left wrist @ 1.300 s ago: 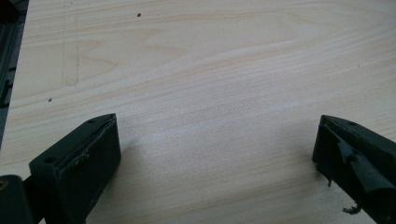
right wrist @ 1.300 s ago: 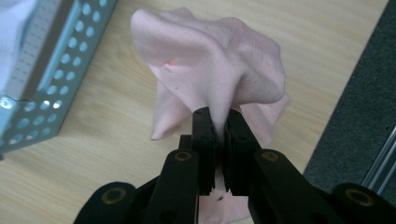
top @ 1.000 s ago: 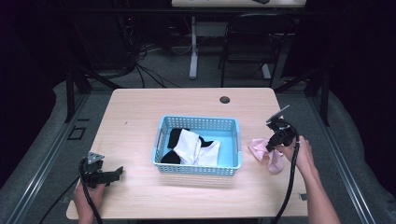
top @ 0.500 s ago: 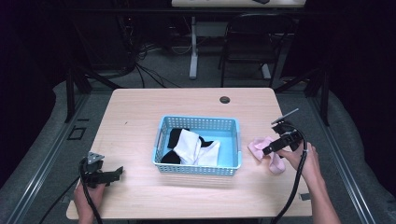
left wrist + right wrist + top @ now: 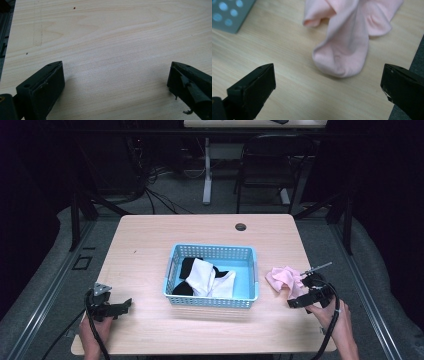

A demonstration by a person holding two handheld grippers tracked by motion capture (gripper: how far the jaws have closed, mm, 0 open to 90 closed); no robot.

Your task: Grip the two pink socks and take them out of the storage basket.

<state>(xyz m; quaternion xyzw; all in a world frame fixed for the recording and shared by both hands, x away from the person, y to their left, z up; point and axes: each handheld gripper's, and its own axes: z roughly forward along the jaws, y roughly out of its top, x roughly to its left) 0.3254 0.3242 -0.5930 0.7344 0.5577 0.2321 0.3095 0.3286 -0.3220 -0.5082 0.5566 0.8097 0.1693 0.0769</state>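
A pale pink sock point(image 5: 283, 279) lies crumpled on the wooden tabletop point(image 5: 150, 245) near its right edge, just right of a light blue perforated basket point(image 5: 212, 252) and apart from it. In the right gripper view the sock point(image 5: 347, 47) is soft and loosely folded over itself, one rounded closed end toward the camera and the rest bunched farther off; its long axis runs roughly from near to far in that view, though the folds make its full line hard to trace. The basket sits at the middle of the tabletop, its long sides running left to right, and holds a white garment point(image 5: 209, 279) lying over black fabric point(image 5: 186, 270); what those pieces are cannot be told. The right gripper point(image 5: 296, 301), held in a hand at the near right, sits just beside the sock with its fingers spread wide apart and nothing between them, the sock's rounded end lying ahead of the gap. The left gripper point(image 5: 124, 306) rests low over bare wood at the near left corner, well apart from the basket, fingers likewise wide apart.
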